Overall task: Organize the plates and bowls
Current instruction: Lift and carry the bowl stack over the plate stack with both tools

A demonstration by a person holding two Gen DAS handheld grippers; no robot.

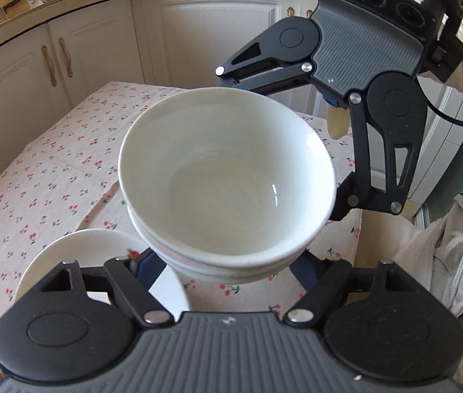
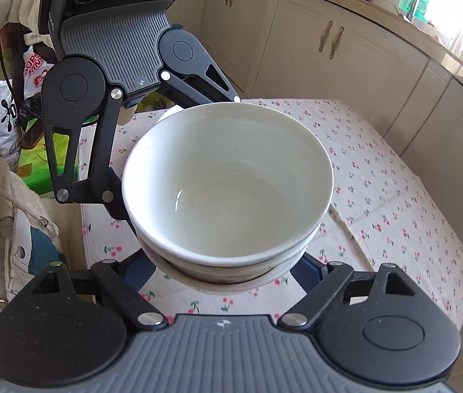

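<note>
Both jaws are set partly open around a stack of white bowls (image 1: 228, 190), which is carried between the two grippers. In the left wrist view the left gripper (image 1: 228, 262) has its blue pads at the lower sides of the stack, at bottom centre of the frame, while the right gripper (image 1: 284, 150) reaches in from the upper right and clasps the far side. In the right wrist view the same grip is seen mirrored: the right gripper (image 2: 228, 268) is under the near edge and the left gripper (image 2: 179, 160) comes in from the upper left. Neither pair of jaws is closed fully; each appears to be pressed on the lowest bowl's wall.

The stack seems to be held clear of the desk (image 1: 51, 170), over its cherry-print cloth, in mid frame. A white plate (image 1: 77, 258) lies on the cloth at lower left of the left view, close below the stack.

To carry this step well, both grips should be kept at even pressure and the stack kept level, since nested bowls can be expected to slide or rattle if tilted. The two hands should be moved together, so no twist is put on the rims. The stack should be lowered gently, probably onto or beside the plate, and released only once it is resting.
</note>
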